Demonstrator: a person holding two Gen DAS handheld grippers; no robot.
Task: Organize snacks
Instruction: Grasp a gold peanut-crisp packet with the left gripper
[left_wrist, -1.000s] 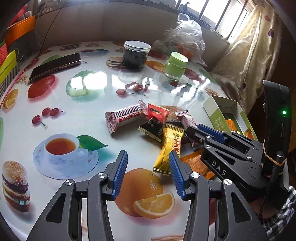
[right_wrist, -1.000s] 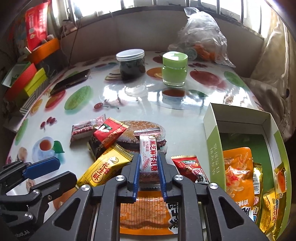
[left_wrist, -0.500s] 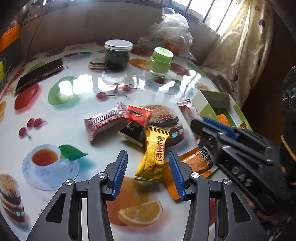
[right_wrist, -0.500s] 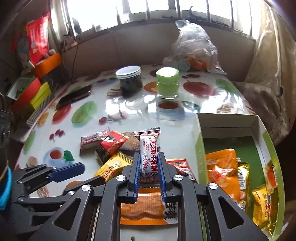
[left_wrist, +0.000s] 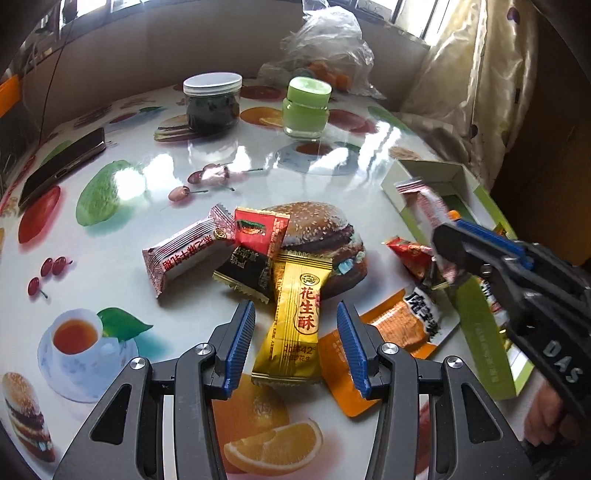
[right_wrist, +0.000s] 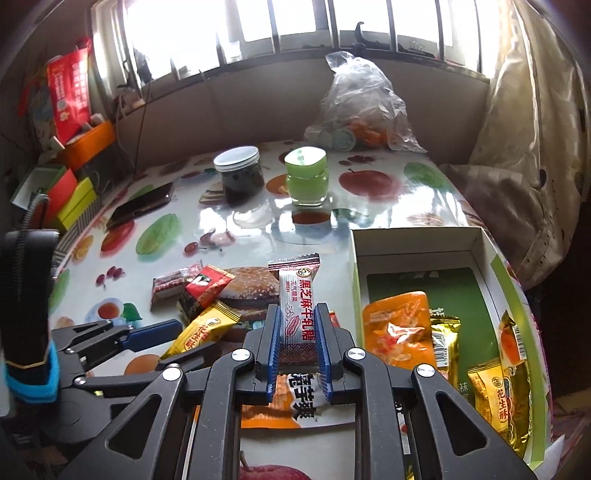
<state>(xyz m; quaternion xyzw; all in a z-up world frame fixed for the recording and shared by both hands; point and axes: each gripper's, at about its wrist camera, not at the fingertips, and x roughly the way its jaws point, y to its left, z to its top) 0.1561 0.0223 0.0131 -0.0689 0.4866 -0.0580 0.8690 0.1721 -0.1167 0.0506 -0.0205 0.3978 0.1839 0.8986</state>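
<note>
The white candy bar (right_wrist: 297, 306) was pinched upright between the pads of the right gripper (right_wrist: 298, 339), clear of the table (right_wrist: 369, 206) and just left of the green box (right_wrist: 515, 280). A second earlier the same bar lay at table level among the pile, already clamped; since then it had been lifted and carried toward the box, so the pickup looked done and only the drop remained. In the left wrist view the bar (left_wrist: 424, 203) hung blurred above the box's near wall (left_wrist: 476, 317), which suggested it was in motion.

The box already held an orange pack (right_wrist: 397, 332) and several gold ones (right_wrist: 496, 395). On the table the left gripper (left_wrist: 295, 341) stood spread, straddling the lower end of the gold peanut bar (left_wrist: 299, 314). It had closed in on that bar over the last second, likely the next pick. Beside it lay a black pack (left_wrist: 245, 271), a red one (left_wrist: 258, 232), a second white bar (left_wrist: 184, 251) and a flat orange pack (left_wrist: 391, 332).
</note>
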